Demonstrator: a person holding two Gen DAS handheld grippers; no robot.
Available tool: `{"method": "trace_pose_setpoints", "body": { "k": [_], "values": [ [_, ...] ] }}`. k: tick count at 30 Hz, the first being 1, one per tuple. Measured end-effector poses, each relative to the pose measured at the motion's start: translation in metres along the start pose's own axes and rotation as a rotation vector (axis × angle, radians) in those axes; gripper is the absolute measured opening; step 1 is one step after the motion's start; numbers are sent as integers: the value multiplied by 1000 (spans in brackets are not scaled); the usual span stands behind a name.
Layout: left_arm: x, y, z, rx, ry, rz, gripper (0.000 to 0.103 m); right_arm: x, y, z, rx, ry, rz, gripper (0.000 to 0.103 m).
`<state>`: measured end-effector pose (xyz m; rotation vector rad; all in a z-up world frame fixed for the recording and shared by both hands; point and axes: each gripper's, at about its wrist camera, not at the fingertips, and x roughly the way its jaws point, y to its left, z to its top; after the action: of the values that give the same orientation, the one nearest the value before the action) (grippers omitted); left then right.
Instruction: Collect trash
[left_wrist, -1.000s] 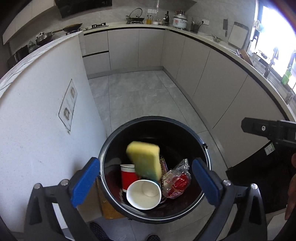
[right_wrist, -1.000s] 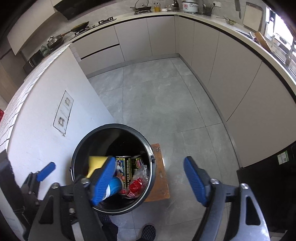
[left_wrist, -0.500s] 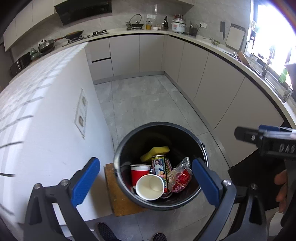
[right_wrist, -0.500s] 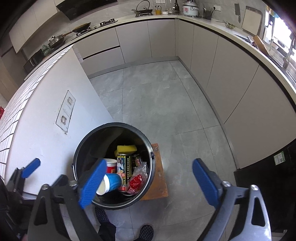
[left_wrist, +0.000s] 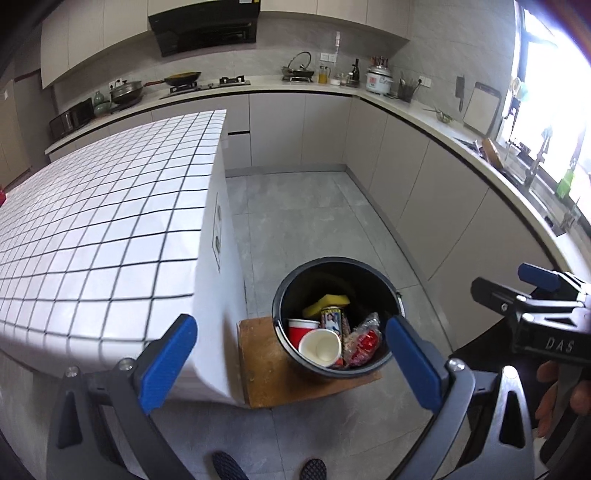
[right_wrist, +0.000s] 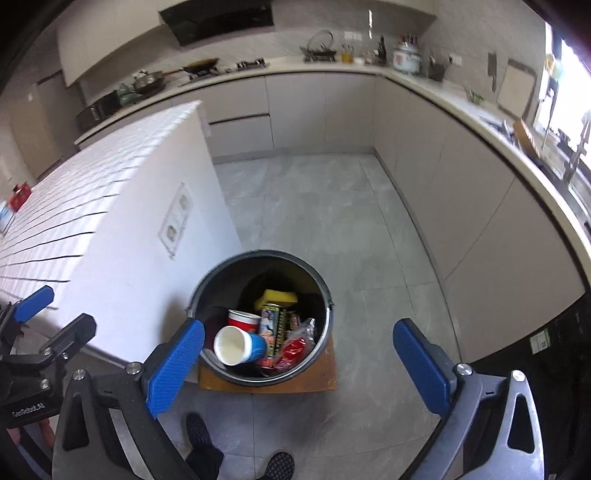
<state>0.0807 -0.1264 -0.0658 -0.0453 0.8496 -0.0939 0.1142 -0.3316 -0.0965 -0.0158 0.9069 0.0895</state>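
Right wrist: black bin (right_wrist: 322, 284) (round) holds yellow sponge (right_wrist: 277, 298), cups.

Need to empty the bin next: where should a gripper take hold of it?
Grip the bin's rim from straight above, one finger inside, one outside. Its wide round body probably outspans the jaws, and the right side is clear of the cups leaning left.

sponge (left_wrist: 326, 302): was falling above the bin (left_wrist: 394, 299), now lies at its far side
right gripper (right_wrist: 298, 357): jaws opening wider, nothing between
tiled counter top (left_wrist: 103, 229): now shows at left, both views higher
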Motion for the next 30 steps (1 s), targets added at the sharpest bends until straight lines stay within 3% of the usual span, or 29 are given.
{"method": "trace_pose_setpoints", "body": {
  "k": [8,14,23,30],
  "values": [
    [-47,5,-7,-17,-76,12,103,-54,31,-9,-25,-50,7,103],
    [-78,16,-24,-36,-88,15,103,-101,53,-30,-63,-87,-22,103],
    [-129,27,-41,-42,-140,-13,103,-167,61,-54,-56,-142,-56,103],
    [-143,35,-41,-28,-190,0,103,-189,70,-62,-38,-170,-44,103]
  ]
}}
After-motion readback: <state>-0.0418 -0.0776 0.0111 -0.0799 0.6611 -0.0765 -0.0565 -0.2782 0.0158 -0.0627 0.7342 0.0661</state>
